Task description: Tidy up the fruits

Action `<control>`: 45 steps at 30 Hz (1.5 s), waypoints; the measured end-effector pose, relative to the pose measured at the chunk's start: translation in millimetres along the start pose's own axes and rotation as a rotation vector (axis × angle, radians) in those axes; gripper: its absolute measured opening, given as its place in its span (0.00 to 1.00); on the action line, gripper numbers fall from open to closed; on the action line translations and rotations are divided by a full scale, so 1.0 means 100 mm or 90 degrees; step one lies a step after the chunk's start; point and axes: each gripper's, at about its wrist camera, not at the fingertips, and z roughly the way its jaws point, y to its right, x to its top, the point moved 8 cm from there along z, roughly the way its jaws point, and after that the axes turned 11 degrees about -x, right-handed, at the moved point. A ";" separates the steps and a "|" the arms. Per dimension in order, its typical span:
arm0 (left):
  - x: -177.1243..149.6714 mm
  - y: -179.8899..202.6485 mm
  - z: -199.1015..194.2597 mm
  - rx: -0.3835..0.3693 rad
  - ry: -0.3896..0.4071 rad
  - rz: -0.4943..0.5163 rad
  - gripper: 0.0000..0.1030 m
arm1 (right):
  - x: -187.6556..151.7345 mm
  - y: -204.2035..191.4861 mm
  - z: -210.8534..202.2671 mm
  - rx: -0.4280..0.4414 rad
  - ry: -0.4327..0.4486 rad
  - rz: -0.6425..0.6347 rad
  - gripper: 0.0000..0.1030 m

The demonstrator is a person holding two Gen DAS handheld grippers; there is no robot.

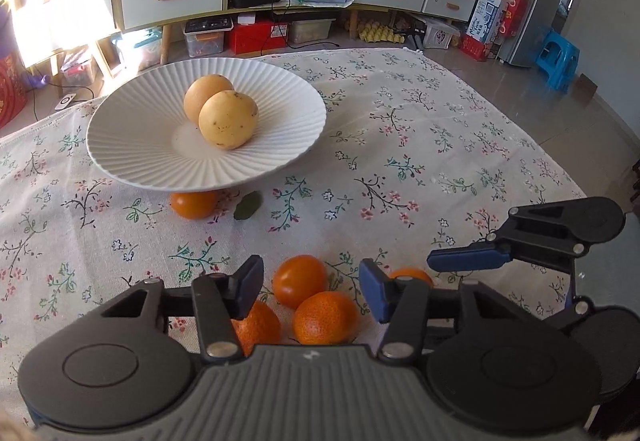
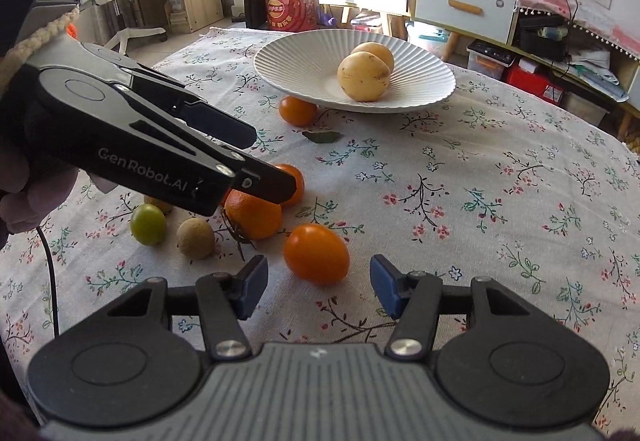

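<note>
A white ribbed plate [image 1: 132,145] [image 2: 288,61] holds two yellow fruits [image 1: 228,119] [image 2: 363,77]. One orange [image 1: 194,204] [image 2: 297,110] lies at the plate's near edge. My left gripper [image 1: 310,287] [image 2: 264,161] is open above a cluster of oranges [image 1: 325,317] [image 2: 253,213]. My right gripper [image 2: 316,281] is open, with a smooth orange fruit [image 2: 316,253] just ahead between its fingers. A green fruit [image 2: 148,223] and a brown fruit [image 2: 195,237] lie to the left.
A floral cloth [image 1: 420,145] covers the table. A green leaf [image 1: 247,205] [image 2: 321,137] lies near the plate. The right gripper's fingers [image 1: 468,257] show at the right of the left wrist view. Cabinets and boxes stand beyond the table.
</note>
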 end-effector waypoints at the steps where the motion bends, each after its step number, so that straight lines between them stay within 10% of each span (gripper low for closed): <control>1: 0.00 0.00 0.02 0.002 -0.006 -0.006 0.22 | 0.00 0.01 0.00 0.000 -0.001 0.002 0.49; 45: 0.08 -0.07 0.10 0.031 -0.013 -0.082 0.04 | 0.10 0.04 0.04 0.007 -0.010 0.033 0.32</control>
